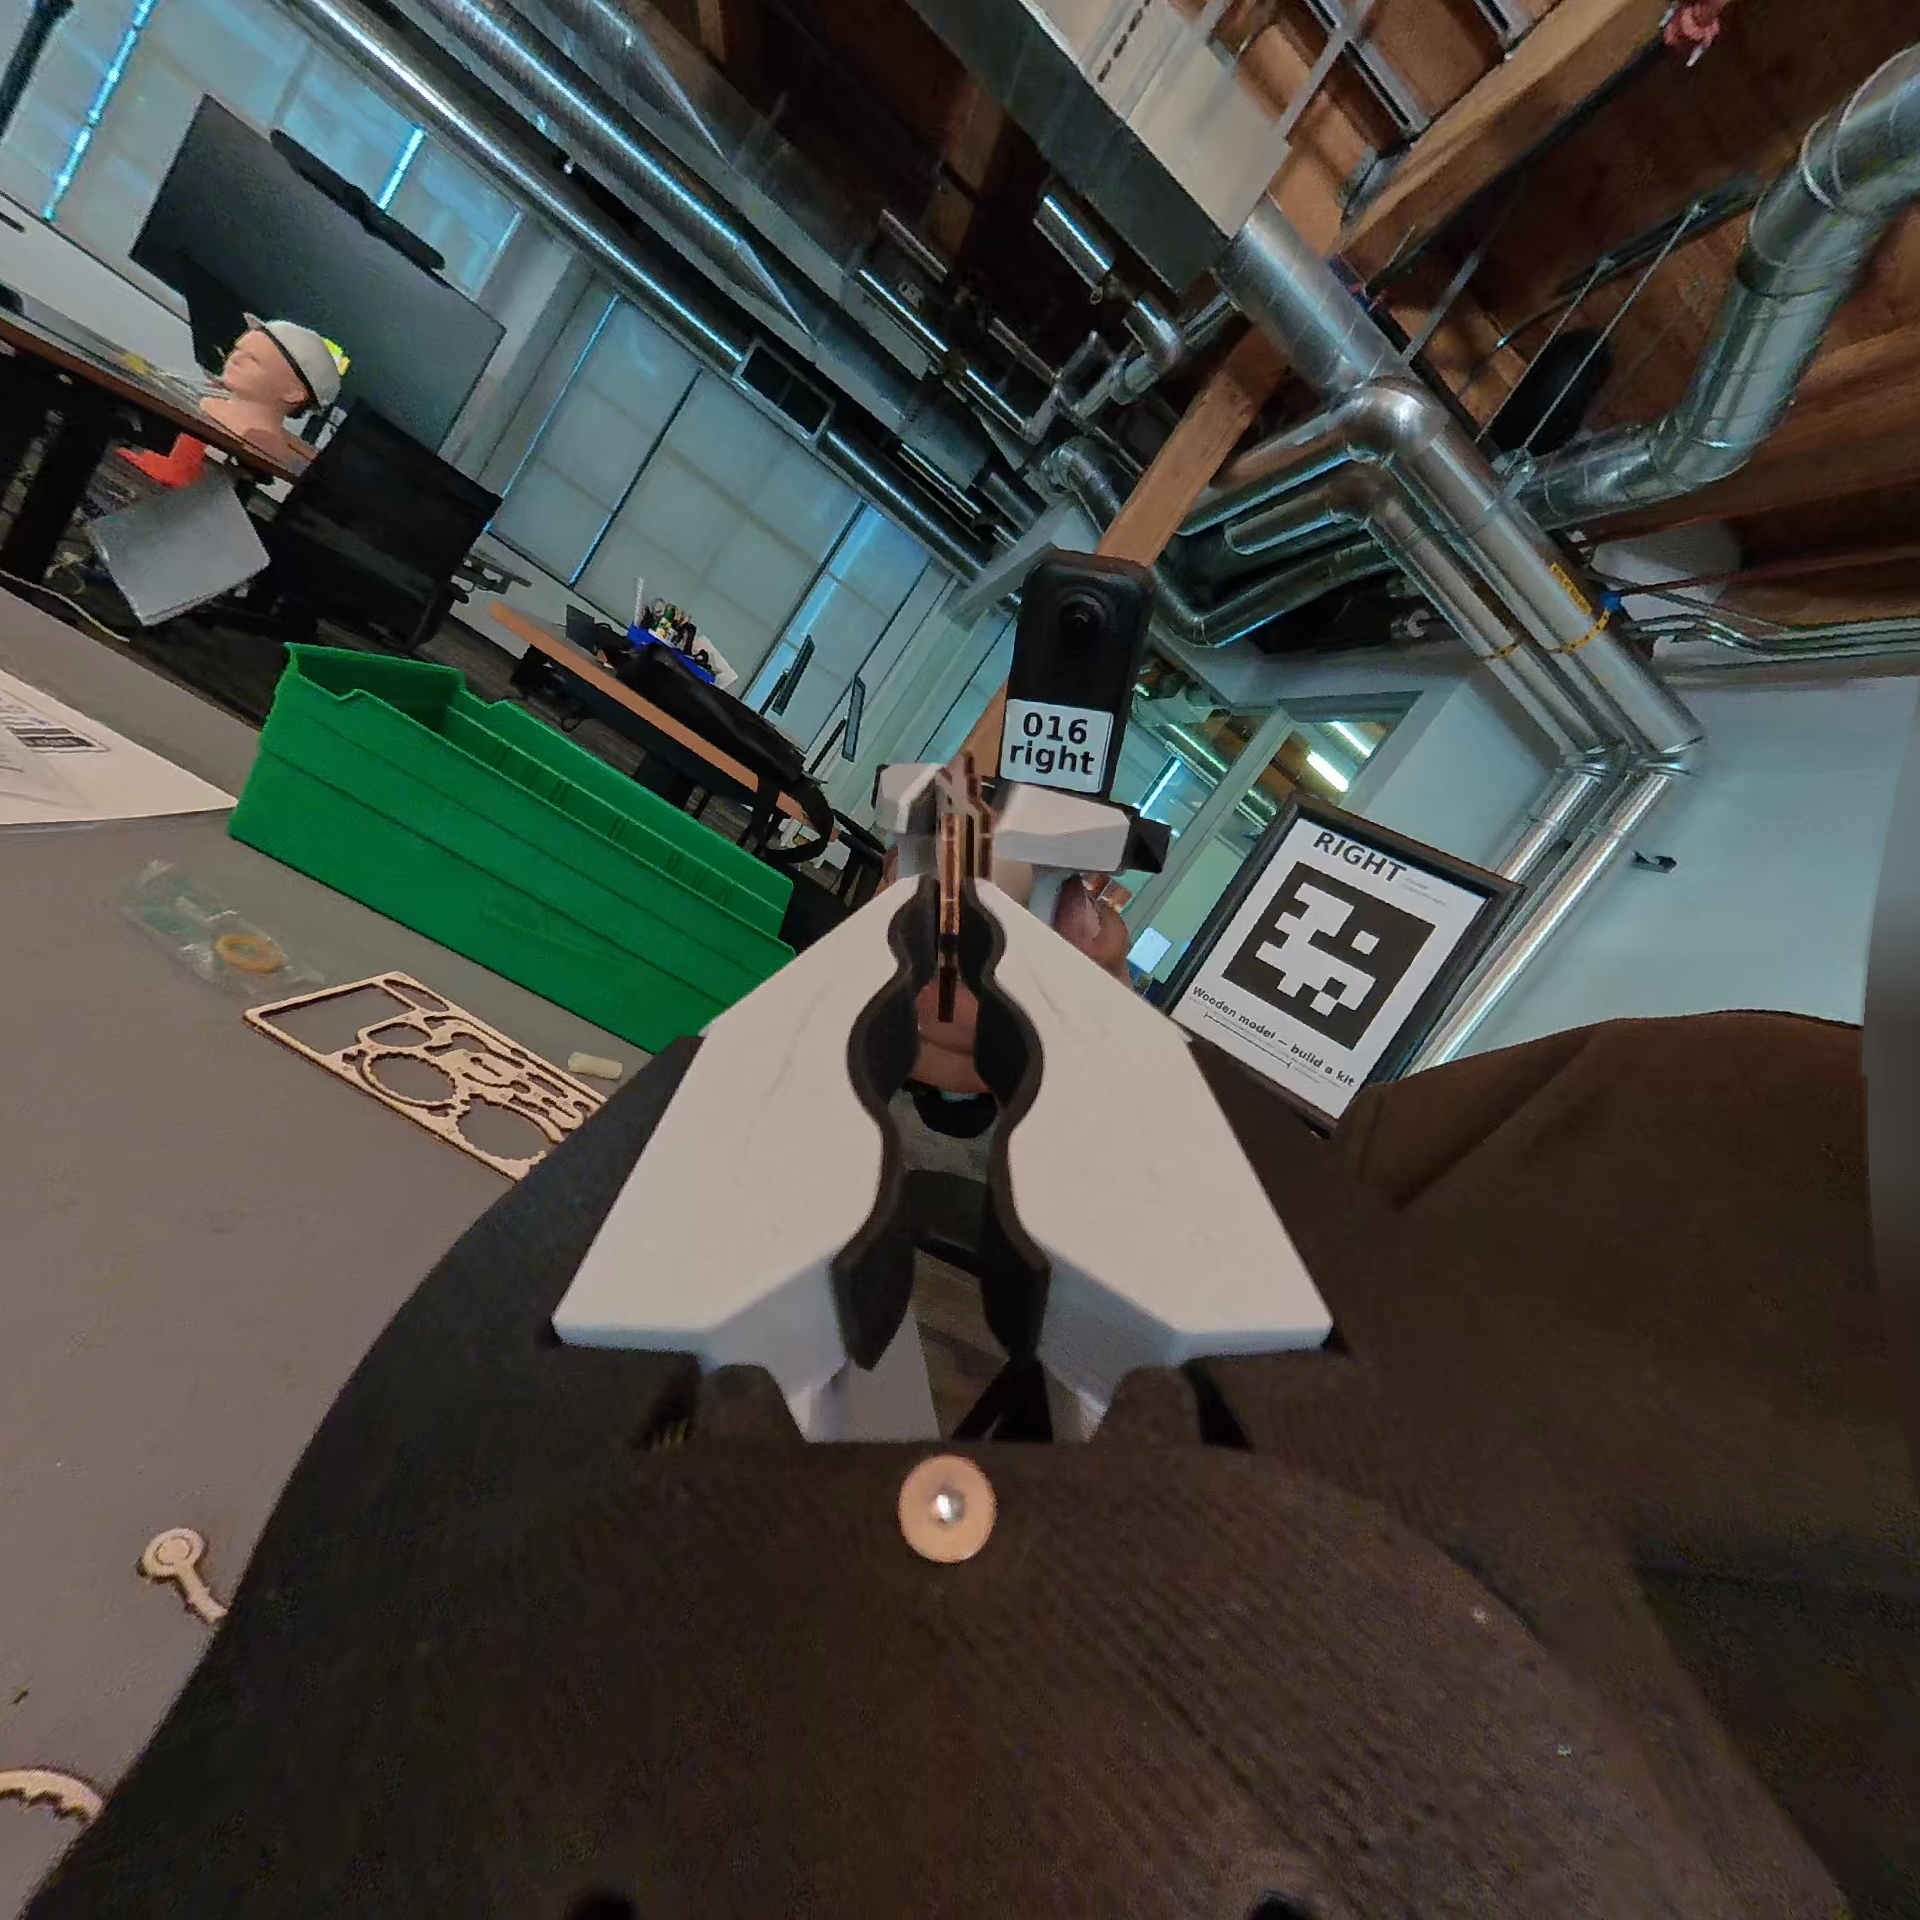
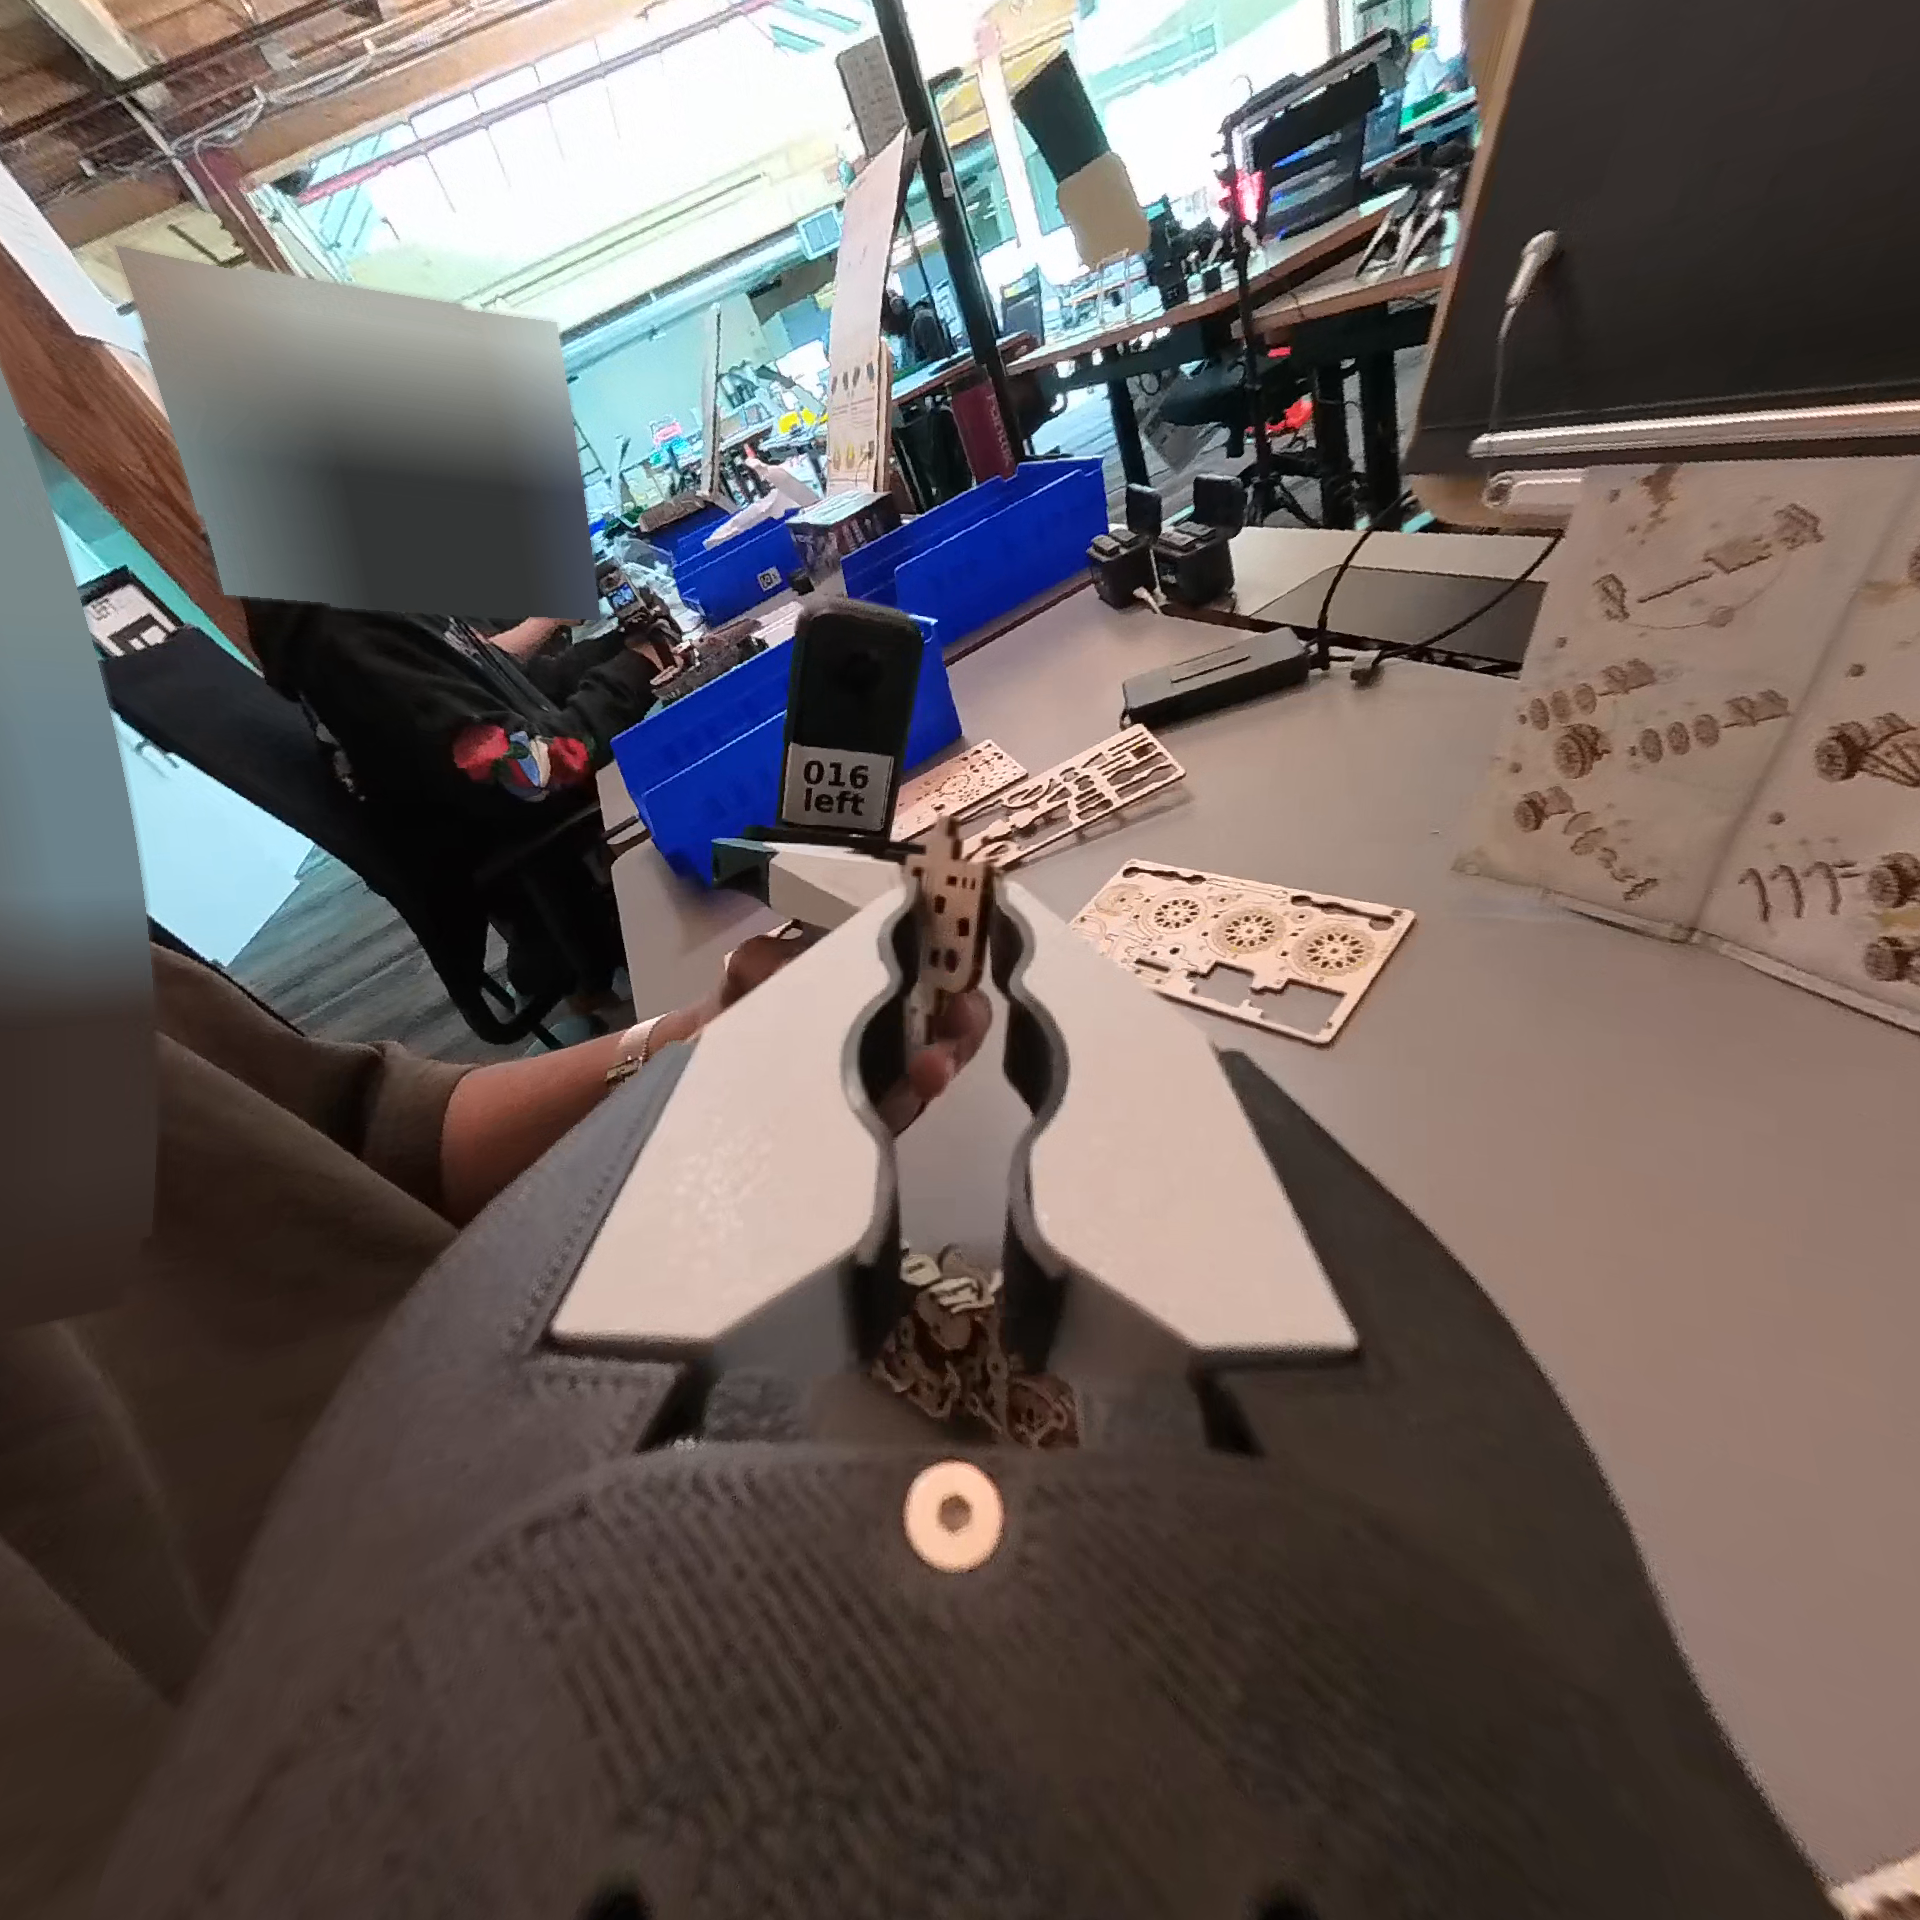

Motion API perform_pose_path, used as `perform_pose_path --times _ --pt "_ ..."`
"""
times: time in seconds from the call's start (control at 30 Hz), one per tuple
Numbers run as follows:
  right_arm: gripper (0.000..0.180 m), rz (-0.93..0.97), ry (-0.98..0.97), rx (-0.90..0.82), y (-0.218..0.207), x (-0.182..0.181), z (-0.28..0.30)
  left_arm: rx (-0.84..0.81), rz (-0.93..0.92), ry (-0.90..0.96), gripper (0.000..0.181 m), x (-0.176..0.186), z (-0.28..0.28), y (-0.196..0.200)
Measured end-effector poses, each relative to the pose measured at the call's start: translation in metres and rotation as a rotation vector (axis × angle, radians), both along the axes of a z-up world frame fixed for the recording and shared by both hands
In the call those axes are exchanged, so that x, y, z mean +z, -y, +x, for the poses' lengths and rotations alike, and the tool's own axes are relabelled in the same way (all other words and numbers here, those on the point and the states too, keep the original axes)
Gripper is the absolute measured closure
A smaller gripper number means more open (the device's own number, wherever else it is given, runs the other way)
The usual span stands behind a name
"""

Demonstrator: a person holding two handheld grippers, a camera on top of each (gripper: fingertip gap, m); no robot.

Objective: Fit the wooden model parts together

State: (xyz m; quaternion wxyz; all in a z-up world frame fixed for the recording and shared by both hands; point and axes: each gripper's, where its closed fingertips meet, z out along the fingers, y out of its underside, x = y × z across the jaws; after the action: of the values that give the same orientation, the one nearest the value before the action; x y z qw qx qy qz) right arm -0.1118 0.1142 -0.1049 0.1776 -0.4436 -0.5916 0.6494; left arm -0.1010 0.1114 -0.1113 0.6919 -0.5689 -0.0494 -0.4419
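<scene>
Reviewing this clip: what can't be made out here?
- Joint between the wooden parts: left wrist view shows them edge-on, pinched at the left gripper.
- Right wrist view: right gripper fingers cover the part's lower end.
- Loose pieces below: mostly hidden by the gripper body.

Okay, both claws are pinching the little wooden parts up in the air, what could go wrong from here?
1. The thin wooden piece is held only at the tips of the right claw; extra squeeze or twist might snap it.
2. The left claw grips a wooden part edge-on, so the parts could meet crooked and jam.
3. A slipped part might drop to the table.
</scene>
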Motion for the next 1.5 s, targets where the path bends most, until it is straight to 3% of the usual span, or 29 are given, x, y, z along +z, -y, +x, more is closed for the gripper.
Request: perform_pose_path --times 0.23,0.3,0.43,0.63,0.8,0.97,1.03,1.13,1.2,1.33,1.5 --pt "0.168 -0.169 0.055 0.041 -0.016 -0.002 0.011 0.022 -0.032 0.053 0.18 -0.01 -0.014 -0.002" --pt "0.167 -0.118 0.239 0.093 -0.01 -0.041 0.026 0.048 -0.053 0.057 0.179 -0.016 -0.02 -0.003" --pt "0.167 0.196 0.53 0.032 -0.009 -0.142 0.065 0.079 -0.078 0.042 0.18 -0.023 -0.025 -0.005" --pt "0.162 0.323 0.664 -0.014 -0.022 -0.198 0.109 0.133 -0.126 -0.027 0.18 -0.031 -0.018 0.0" --pt "0.142 0.39 0.548 -0.073 -0.041 -0.195 0.115 0.268 -0.085 -0.056 0.18 -0.037 -0.013 0.046" --pt "0.124 0.478 0.326 -0.264 -0.068 -0.16 0.102 0.411 0.041 0.082 0.181 -0.03 -0.023 0.105" --pt "0.117 0.582 0.187 -0.334 -0.07 -0.146 0.096 0.414 0.058 0.092 0.181 -0.03 -0.019 0.113" --pt "0.113 0.894 0.067 -0.459 -0.078 -0.15 0.094 0.393 0.055 0.083 0.181 -0.039 -0.014 0.109" --pt "0.126 1.014 0.047 -0.455 -0.071 -0.156 0.1 0.387 0.021 0.064 0.18 -0.049 -0.014 0.102" --pt "0.153 0.749 0.111 -0.356 -0.028 -0.16 0.114 0.433 -0.01 0.013 0.18 -0.054 -0.017 0.1" --pt "0.18 0.582 0.047 -0.497 -0.016 -0.141 0.126 0.509 -0.008 -0.018 0.18 -0.052 -0.022 0.108"
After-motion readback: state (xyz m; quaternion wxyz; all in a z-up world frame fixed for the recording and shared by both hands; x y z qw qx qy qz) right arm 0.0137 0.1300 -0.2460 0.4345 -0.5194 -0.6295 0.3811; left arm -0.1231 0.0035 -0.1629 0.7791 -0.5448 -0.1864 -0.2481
